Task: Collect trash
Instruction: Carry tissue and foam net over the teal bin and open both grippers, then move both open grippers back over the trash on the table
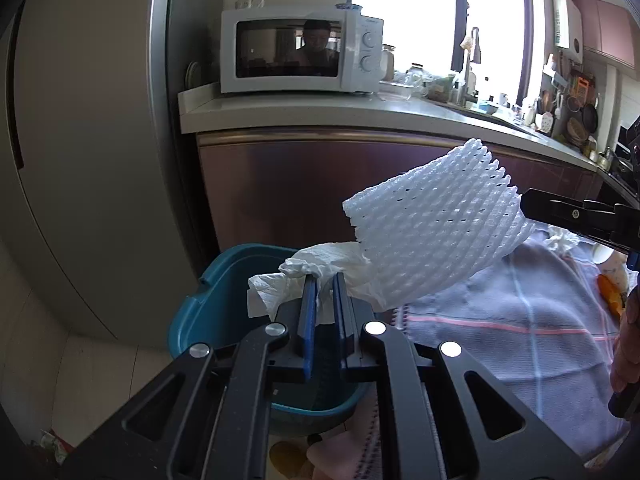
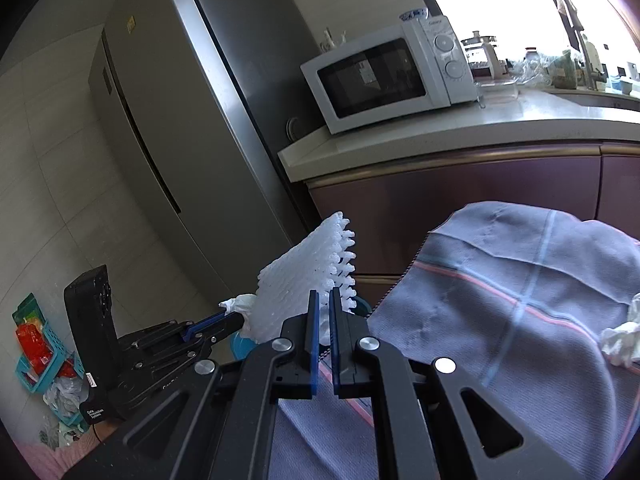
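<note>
My left gripper (image 1: 325, 280) is shut on a crumpled white paper towel (image 1: 304, 270) and holds it above a teal bin (image 1: 224, 280). My right gripper (image 2: 324, 294) is shut on a white foam fruit net (image 2: 304, 276) and holds it in the air. In the left wrist view the net (image 1: 432, 224) hangs just right of the bin, over the table's edge, with the right gripper's fingers (image 1: 560, 214) pinching its far end. In the right wrist view the left gripper (image 2: 224, 322) and its towel (image 2: 240, 304) sit low left, over the bin (image 2: 244, 346).
A table under a purple-grey checked cloth (image 2: 500, 320) fills the right. A crumpled tissue (image 2: 622, 340) and orange peel (image 1: 610, 296) lie on it. Behind stand a fridge (image 2: 168, 112), a counter (image 1: 360, 114) with a white microwave (image 1: 300, 50), and floor baskets (image 2: 40, 352).
</note>
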`<state>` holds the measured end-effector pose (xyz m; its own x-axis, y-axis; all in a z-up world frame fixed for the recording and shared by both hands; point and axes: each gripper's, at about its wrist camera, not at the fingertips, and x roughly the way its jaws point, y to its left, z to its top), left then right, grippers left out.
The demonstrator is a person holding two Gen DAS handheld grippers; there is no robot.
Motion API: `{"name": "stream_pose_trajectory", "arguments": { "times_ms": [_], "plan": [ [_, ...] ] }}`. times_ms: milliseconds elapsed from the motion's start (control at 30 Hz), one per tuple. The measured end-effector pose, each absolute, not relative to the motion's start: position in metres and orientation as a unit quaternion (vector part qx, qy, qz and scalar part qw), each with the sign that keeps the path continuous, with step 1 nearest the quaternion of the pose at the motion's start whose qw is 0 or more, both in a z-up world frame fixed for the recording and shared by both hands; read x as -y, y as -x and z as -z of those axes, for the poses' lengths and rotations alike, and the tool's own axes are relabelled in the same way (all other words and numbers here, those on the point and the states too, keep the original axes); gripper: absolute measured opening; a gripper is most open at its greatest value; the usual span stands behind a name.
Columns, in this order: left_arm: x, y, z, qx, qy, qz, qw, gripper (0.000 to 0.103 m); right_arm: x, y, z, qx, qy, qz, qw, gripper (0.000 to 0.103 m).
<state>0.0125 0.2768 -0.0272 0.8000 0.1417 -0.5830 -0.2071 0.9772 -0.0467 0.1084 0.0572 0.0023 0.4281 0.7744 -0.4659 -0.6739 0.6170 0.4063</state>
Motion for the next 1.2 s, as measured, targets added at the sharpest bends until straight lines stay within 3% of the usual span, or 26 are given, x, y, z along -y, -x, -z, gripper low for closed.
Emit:
{"name": "stream_pose_trajectory", "arguments": {
  "times_ms": [367, 533, 633, 933, 1133, 1200],
  "plan": [
    [-0.322, -0.056, 0.084, -0.366, 0.054, -0.13, 0.92, 0.009, -0.136, -0.142, 0.045, -0.414, -0.036, -0.415, 0.81, 0.004],
    [-0.327, -0.073, 0.103, -0.386, 0.054, -0.139, 0.91, 0.009, -0.154, -0.149, 0.055, -0.442, -0.029, -0.409, 0.798, 0.009],
    [-0.324, -0.072, 0.106, -0.382, 0.061, -0.139, 0.911, 0.009, -0.146, -0.147, 0.052, -0.432, -0.031, -0.409, 0.803, 0.022],
    [-0.299, -0.052, 0.072, -0.327, 0.076, -0.103, 0.936, 0.026, -0.083, -0.121, 0.024, -0.386, -0.062, -0.417, 0.821, 0.028],
    [-0.246, -0.034, 0.035, -0.273, 0.067, -0.017, 0.96, 0.042, -0.019, -0.084, -0.005, -0.338, -0.042, -0.399, 0.851, 0.042],
    [-0.221, -0.03, 0.029, -0.265, 0.059, 0.023, 0.962, 0.043, 0.011, -0.072, -0.014, -0.322, -0.043, -0.385, 0.864, 0.046]
  ]
}}
